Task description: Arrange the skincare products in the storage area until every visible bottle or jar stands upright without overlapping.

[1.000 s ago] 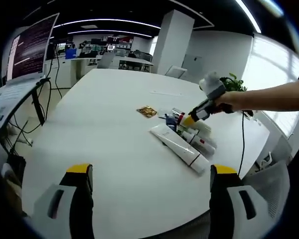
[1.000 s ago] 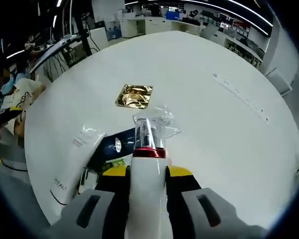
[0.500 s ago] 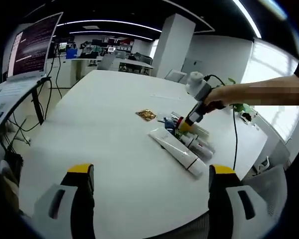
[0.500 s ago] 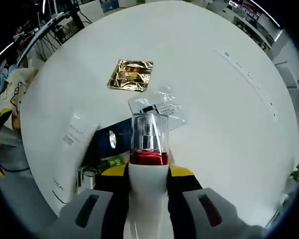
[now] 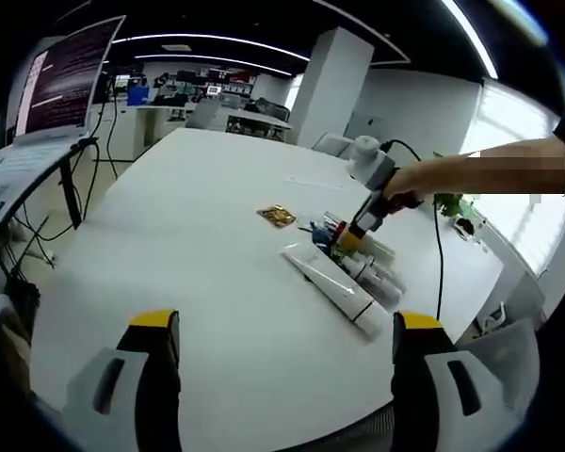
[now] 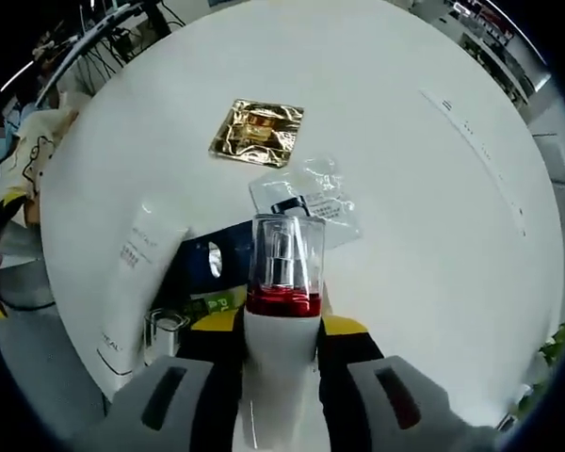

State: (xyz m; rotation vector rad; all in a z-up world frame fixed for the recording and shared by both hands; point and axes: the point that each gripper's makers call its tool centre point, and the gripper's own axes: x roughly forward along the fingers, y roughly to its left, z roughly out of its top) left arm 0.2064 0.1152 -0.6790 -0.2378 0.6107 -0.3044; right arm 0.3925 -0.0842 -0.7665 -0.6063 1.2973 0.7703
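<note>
Skincare items lie in a small cluster on a large white round desk (image 5: pixel 198 245), and we are partway through standing them up.

On the left, in the left gripper view, our left gripper (image 5: pixel 278 367) hangs low over bare desk with its yellow-tipped jaws spread wide and nothing between them. We judge it is held back so it does not crowd the pile.

Moving right in that view, a long white squeeze tube (image 5: pixel 331 288) lies flat, with a gold foil sachet (image 5: pixel 277 216) set a little apart beyond it. Just beside the tube's right side, our right gripper (image 5: pixel 350 235) reaches down into the cluster from a person's outstretched arm.

In the right gripper view, the white tube (image 6: pixel 132 282) lies at the left, a dark blue flat packet (image 6: pixel 217 264) next to it, and a clear plastic sachet (image 6: pixel 306 200) and the gold sachet (image 6: pixel 256 132) beyond. At the centre, our right gripper (image 6: pixel 281 353) is closed around the body of a white bottle with a red collar and clear cap (image 6: pixel 283 282). The cap points away from us along the jaws. We judge the grip on the body leaves the base free to be set down upright, away from the flat items, so nothing overlaps.
</note>
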